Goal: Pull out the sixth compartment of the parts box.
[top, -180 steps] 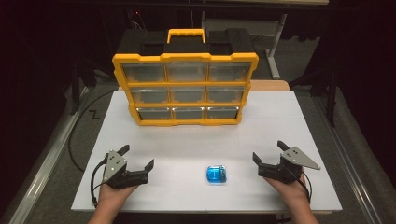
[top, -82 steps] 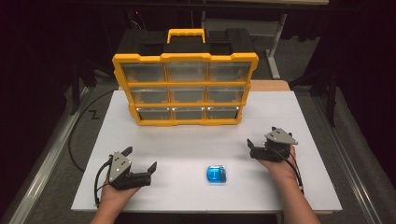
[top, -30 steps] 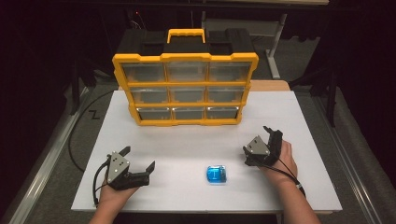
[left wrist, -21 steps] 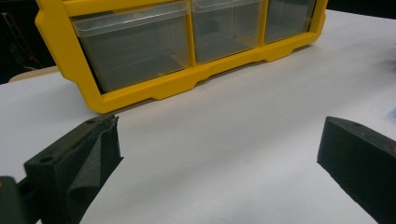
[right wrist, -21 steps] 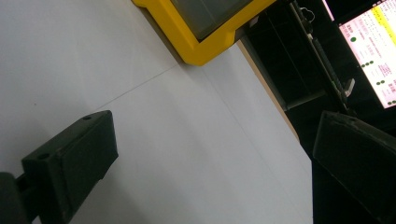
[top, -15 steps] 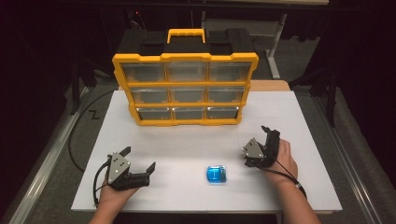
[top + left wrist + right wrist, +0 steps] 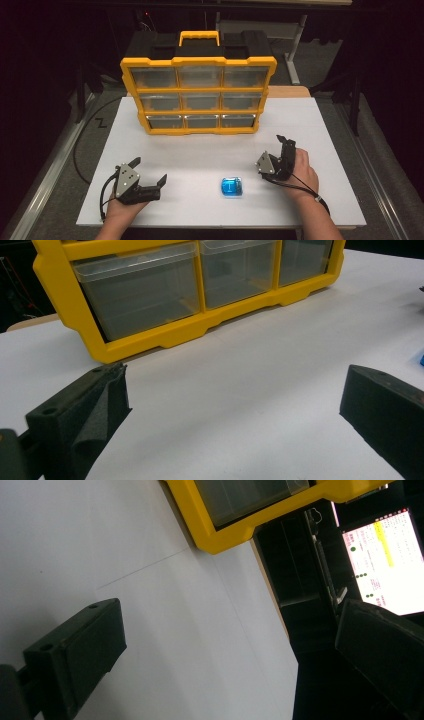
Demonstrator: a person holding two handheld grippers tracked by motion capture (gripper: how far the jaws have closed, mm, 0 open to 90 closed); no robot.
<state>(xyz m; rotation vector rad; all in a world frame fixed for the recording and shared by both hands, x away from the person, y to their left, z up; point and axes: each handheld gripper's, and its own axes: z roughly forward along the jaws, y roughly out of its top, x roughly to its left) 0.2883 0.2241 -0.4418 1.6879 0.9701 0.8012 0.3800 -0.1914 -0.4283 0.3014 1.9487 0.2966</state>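
A yellow organizer (image 7: 198, 95) with clear drawers stands upright at the back of the white table (image 7: 210, 150). In front of it, near the table's front edge, lies a small blue box (image 7: 231, 187). My left gripper (image 7: 149, 170) rests low at the front left, open and empty, pointing toward the blue box. In the left gripper view that gripper (image 7: 230, 415) faces the organizer's bottom drawers (image 7: 140, 290). My right gripper (image 7: 286, 142) is just right of the blue box, rolled on its side, pointing away toward the organizer. Its jaws stand wide apart in the right gripper view (image 7: 230, 645), nothing between them.
The table's right edge (image 7: 270, 600) runs close past the right gripper, with a lit screen (image 7: 385, 565) beyond it. A black cable (image 7: 82, 140) trails off the table's left side. Bare white table lies between the organizer and both grippers.
The right gripper has moved left toward the blue box and rolled onto its side. The left gripper has hardly moved. The blue box stays put.
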